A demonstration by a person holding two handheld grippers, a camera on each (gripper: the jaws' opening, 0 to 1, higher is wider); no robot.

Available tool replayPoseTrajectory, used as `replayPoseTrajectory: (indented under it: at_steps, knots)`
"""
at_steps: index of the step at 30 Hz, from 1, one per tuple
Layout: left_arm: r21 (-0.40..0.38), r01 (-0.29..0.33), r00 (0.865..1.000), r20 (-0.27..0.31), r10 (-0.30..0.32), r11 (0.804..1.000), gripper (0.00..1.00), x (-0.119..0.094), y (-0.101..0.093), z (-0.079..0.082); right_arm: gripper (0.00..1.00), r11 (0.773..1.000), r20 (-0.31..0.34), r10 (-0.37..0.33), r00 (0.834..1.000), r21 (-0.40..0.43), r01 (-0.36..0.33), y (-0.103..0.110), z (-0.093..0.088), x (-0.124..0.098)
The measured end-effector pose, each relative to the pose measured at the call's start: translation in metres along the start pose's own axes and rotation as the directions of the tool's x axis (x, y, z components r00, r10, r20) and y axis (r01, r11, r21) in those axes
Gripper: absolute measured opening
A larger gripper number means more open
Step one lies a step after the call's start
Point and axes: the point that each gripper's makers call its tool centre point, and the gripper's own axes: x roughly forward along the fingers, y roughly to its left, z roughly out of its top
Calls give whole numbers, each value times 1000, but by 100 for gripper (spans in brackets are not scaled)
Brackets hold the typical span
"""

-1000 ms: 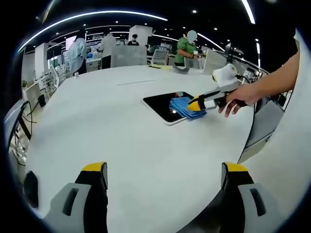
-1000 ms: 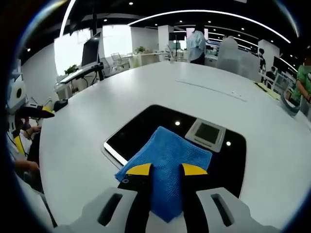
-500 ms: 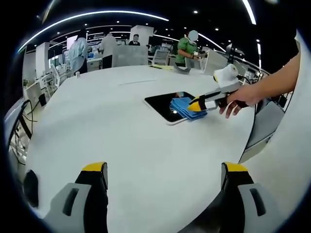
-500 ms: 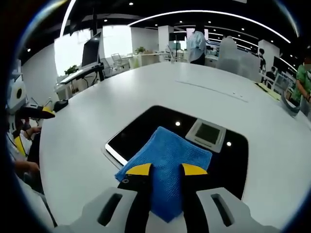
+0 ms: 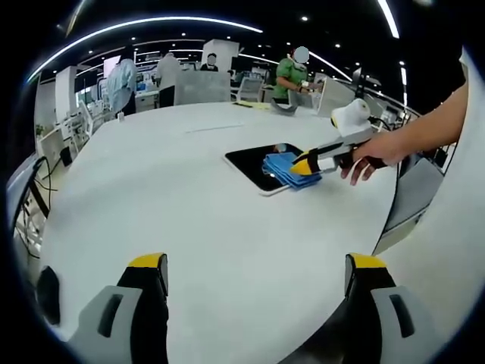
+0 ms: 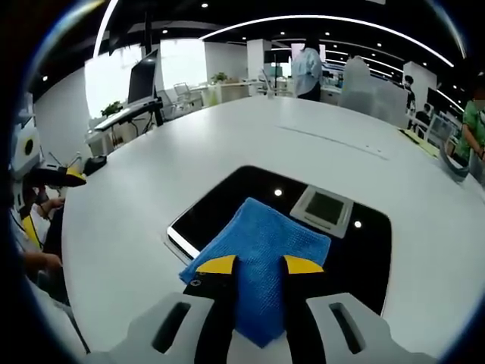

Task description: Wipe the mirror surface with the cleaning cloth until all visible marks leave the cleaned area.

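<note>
A dark rectangular mirror [image 6: 227,201] with a white edge lies flat on the white table [image 6: 136,212]. It reflects ceiling lights. The blue cleaning cloth [image 6: 261,243] rests on the mirror's near part, and my right gripper [image 6: 258,265] is shut on its near edge. In the left gripper view the mirror [image 5: 250,161] and the cloth [image 5: 284,167] sit at mid-table, with the right gripper [image 5: 305,163] held by a hand [image 5: 371,155] coming in from the right. My left gripper [image 5: 258,265] stands open low over the bare table, far from the mirror.
The round white table [image 5: 189,212] stretches wide around the mirror, with its edge [image 5: 394,205] curving at the right. People stand at desks [image 5: 292,76] beyond the far side. A monitor and chairs [image 6: 144,83] stand off the table's left.
The right gripper with the cloth has slid slightly across the mirror, a little more dark glass showing ahead of it. The left gripper has stayed put.
</note>
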Motion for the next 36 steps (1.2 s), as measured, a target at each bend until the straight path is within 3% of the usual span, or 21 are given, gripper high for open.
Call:
replayPoseTrajectory:
  at_steps: [36]
  knots:
    - [-4,-8,1000,3,8,1000,98,-4,2,-2,19,1000,-30,7,1000,-28,-7,21,7,8]
